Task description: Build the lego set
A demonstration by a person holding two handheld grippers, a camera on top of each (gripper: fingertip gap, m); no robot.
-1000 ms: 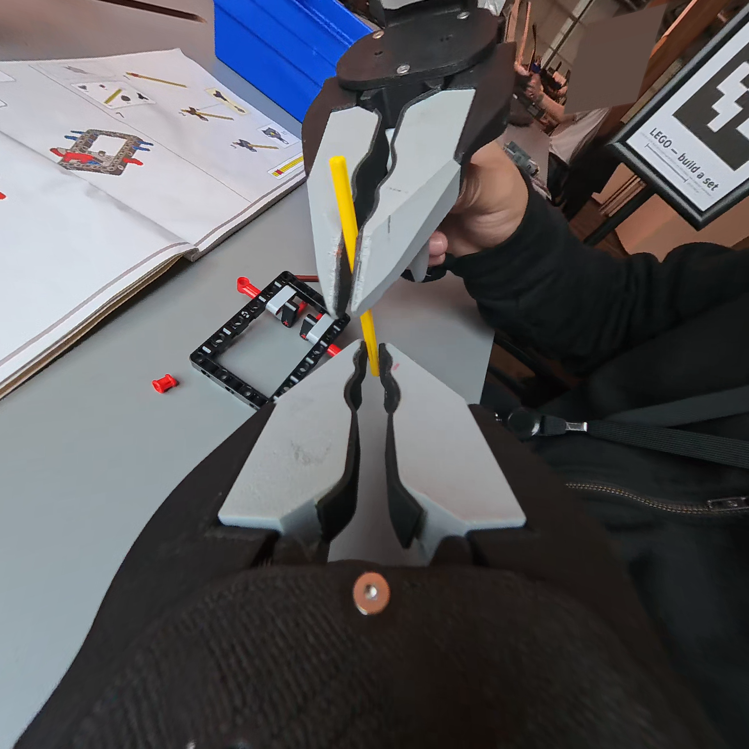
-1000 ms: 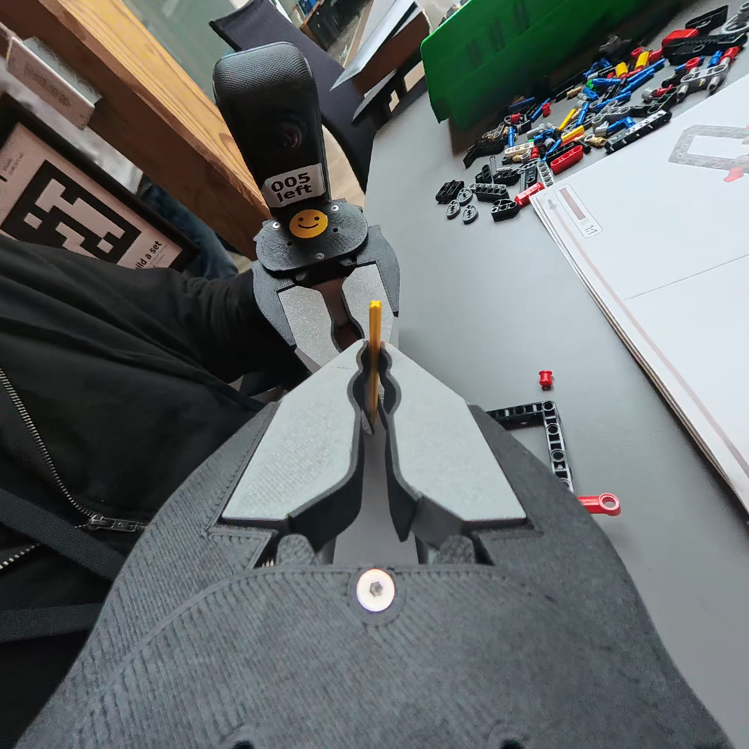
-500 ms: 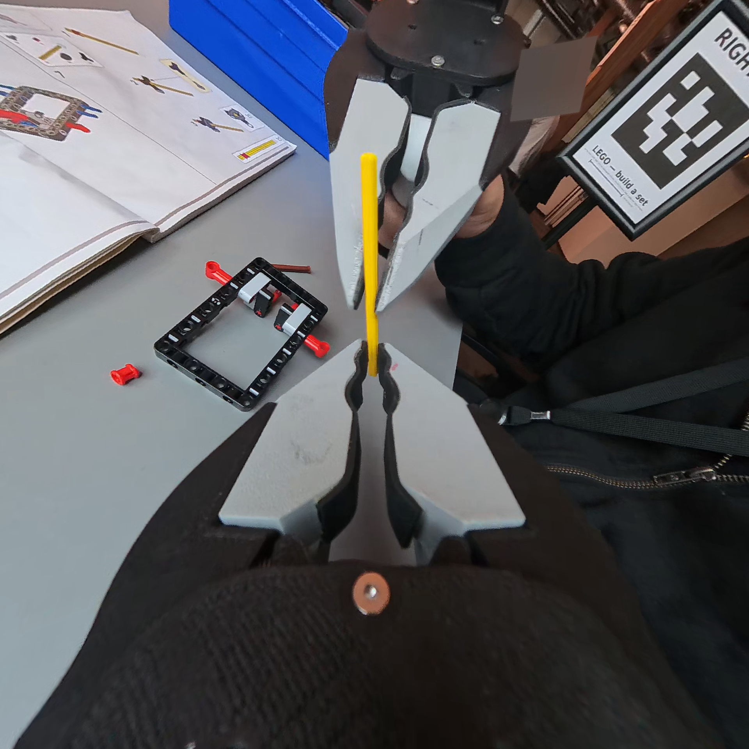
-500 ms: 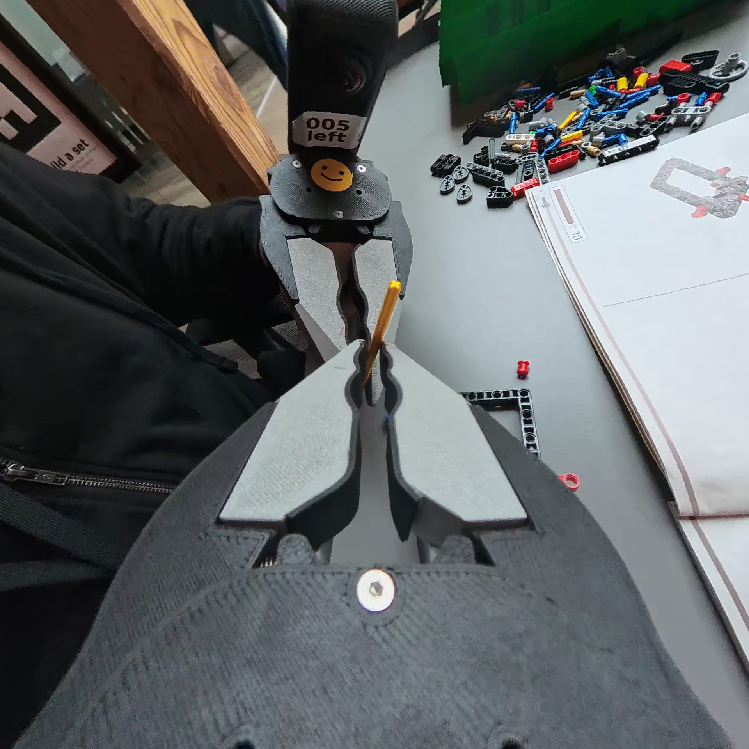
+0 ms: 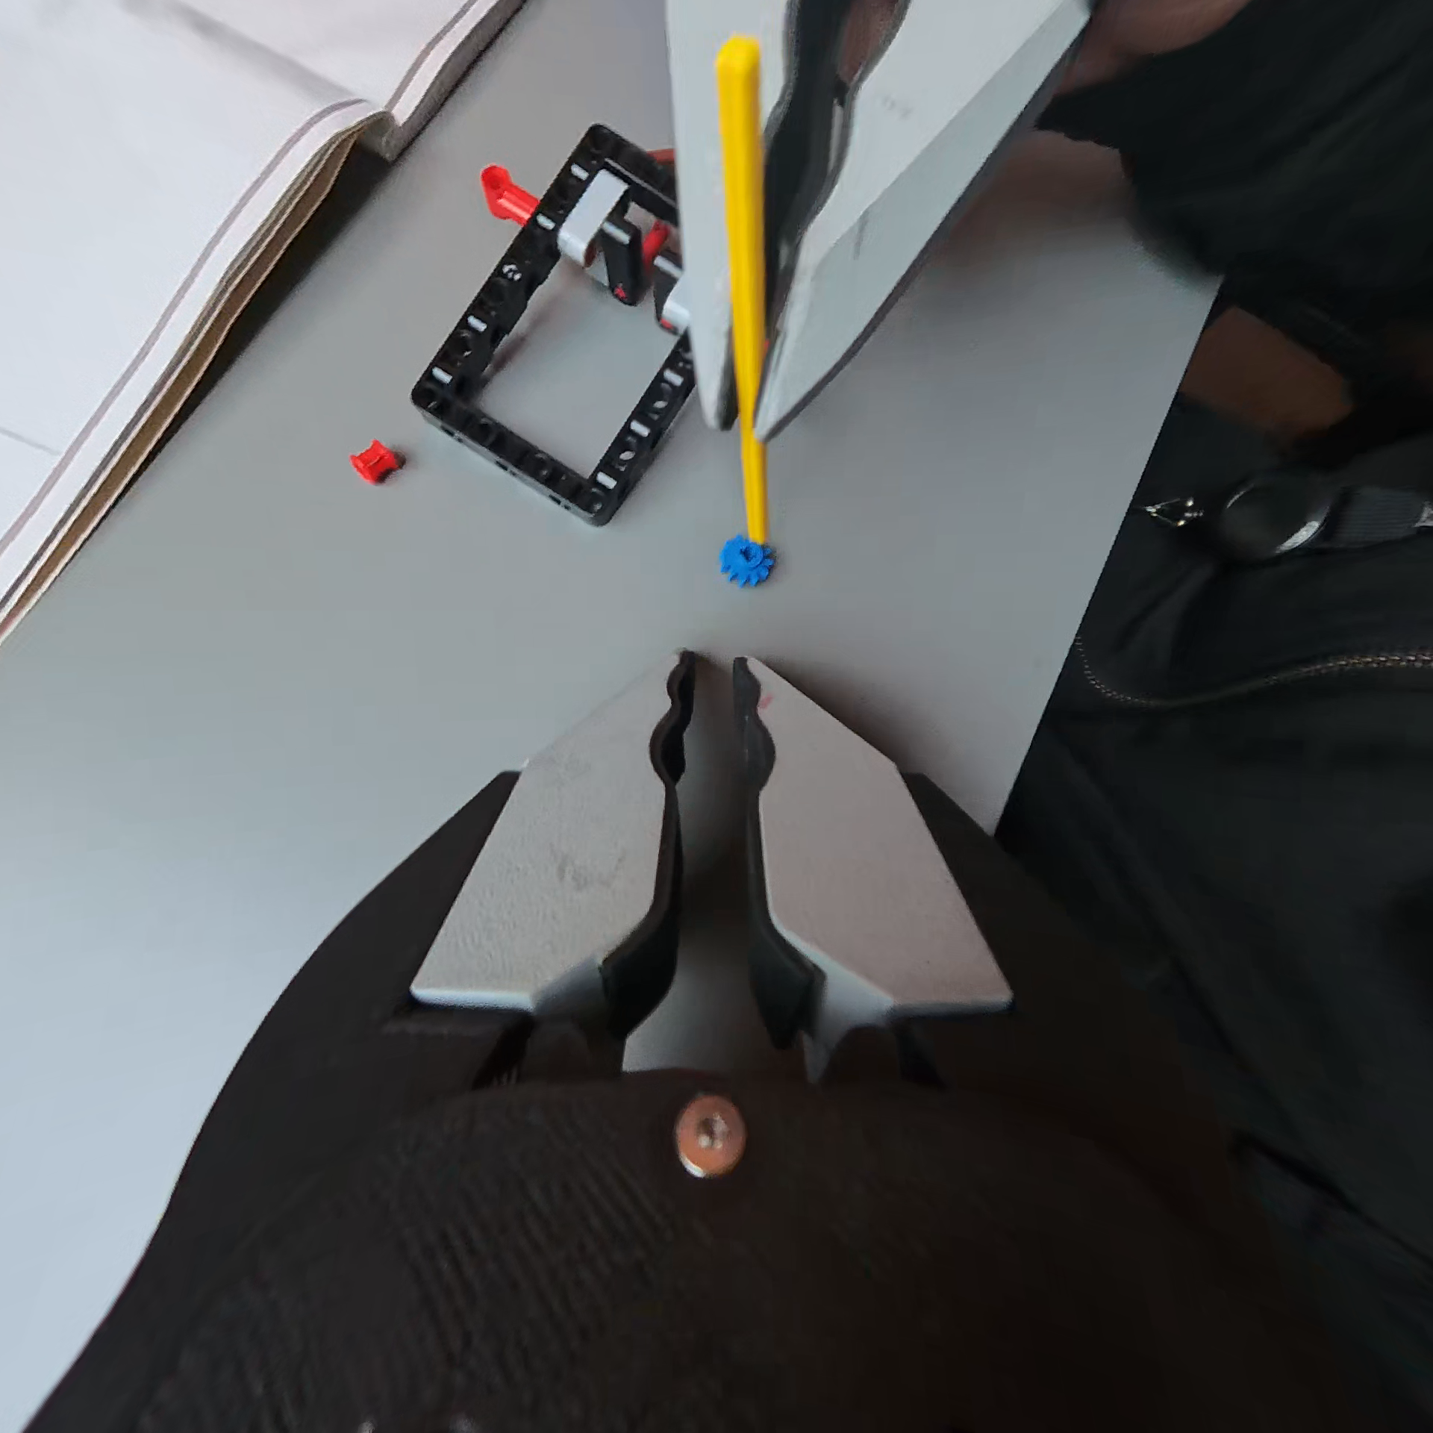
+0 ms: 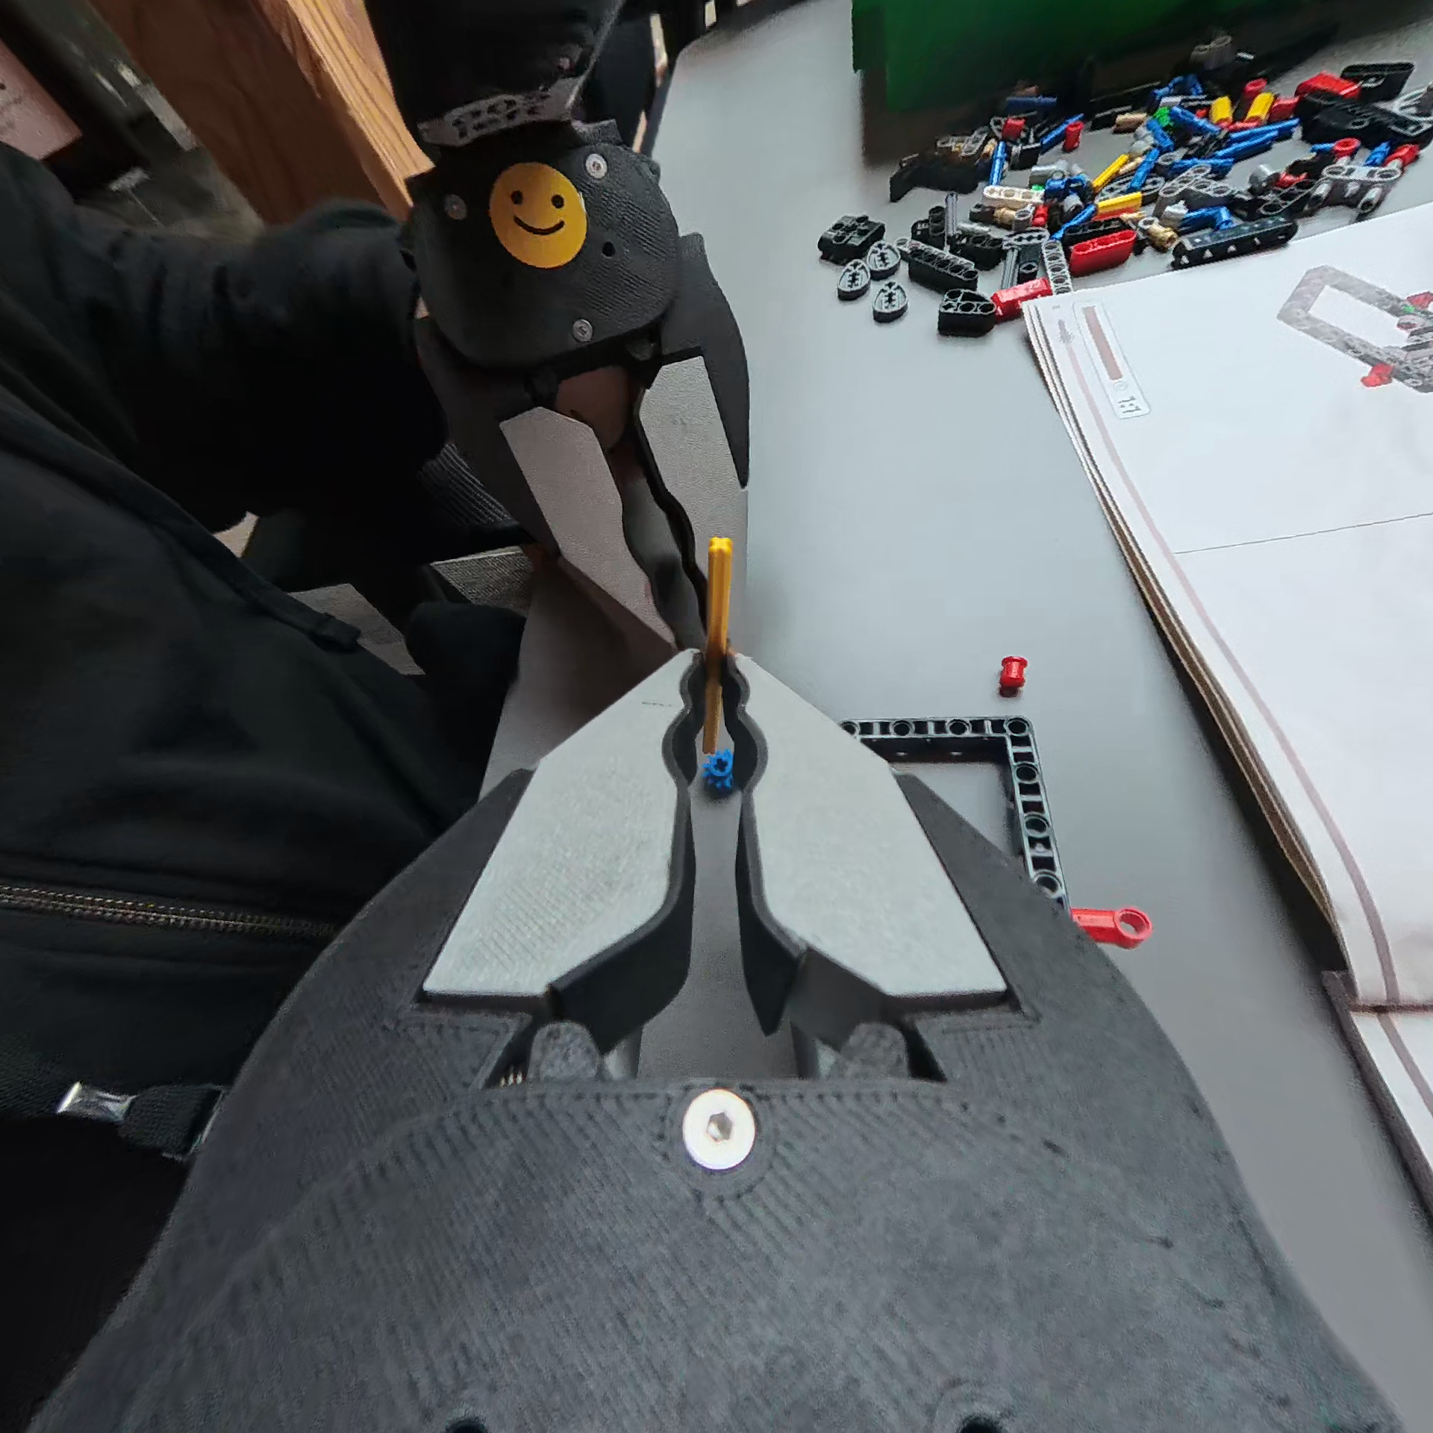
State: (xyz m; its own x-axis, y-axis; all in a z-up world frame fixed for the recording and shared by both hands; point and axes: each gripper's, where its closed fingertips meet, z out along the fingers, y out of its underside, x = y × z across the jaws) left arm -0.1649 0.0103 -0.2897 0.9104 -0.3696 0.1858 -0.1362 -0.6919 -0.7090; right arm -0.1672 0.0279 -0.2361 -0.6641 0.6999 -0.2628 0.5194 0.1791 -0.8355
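My right gripper (image 6: 713, 659) is shut on a thin yellow axle (image 6: 718, 589) and holds it upright. In the left wrist view the right gripper (image 5: 737, 422) comes down from the top, and the axle's (image 5: 743, 256) lower end meets a small blue gear (image 5: 744, 560) lying on the grey table. The gear (image 6: 717, 771) also shows through the gap between my right fingers. My left gripper (image 5: 709, 661) is narrowly open and empty, just short of the gear. A black rectangular frame (image 5: 473, 333) with grey and red parts lies beyond.
The open instruction booklet (image 5: 155, 155) lies left of the frame (image 6: 1027, 799). A small red pin (image 5: 376, 461) and a red connector (image 6: 1117, 927) lie beside the frame. A pile of loose parts (image 6: 1124, 194) and a green bin (image 6: 1008, 46) stand farther off. The table edge (image 5: 1085, 620) is close by. Some 6 centimetres of space lies between my two pairs of fingers. Both grippers' tips are roughly 9 centimetres from the small red pin (image 5: 376, 461). My right wrist view (image 6: 1008, 667) looks at it from another angle.
My left gripper has let go of the axle's lower end and drawn back. The right gripper has brought the axle down to the table, where a blue gear now shows.
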